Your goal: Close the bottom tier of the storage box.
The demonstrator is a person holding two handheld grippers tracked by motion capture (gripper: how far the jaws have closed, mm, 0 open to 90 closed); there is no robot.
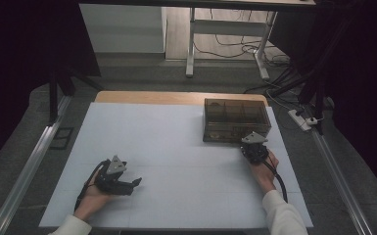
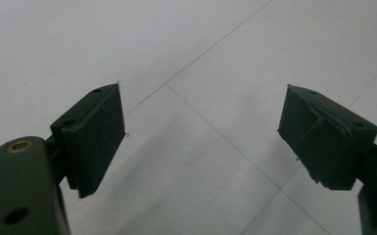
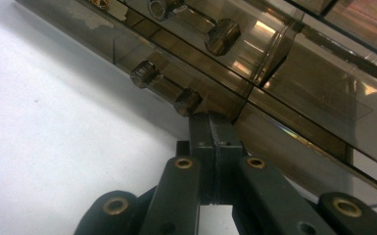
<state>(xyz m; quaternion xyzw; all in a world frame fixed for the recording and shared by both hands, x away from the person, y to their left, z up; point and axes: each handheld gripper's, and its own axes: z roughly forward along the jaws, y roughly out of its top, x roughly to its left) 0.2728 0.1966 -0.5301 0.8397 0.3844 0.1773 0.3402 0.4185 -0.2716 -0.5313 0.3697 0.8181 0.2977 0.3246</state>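
Here we see the box [image 1: 236, 119], smoky clear plastic with compartments, at the far right of the white table [image 1: 166, 147]. Our right gripper [image 3: 214, 122] has its jaws pressed together, tips at the box's near wall by small bolts [image 3: 164, 85] inside. Our left gripper [image 2: 200, 132] rests well apart at near left, jaws wide with nothing between.

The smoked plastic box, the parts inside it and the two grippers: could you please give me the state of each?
Smoked plastic box: upright at the table's far right, lid seemingly shut.
Metal parts: lying inside the box's compartments.
Left gripper: jaws wide open, nothing between them, over the white table.
Right gripper: jaws shut, pads together, tips at the box's near wall.
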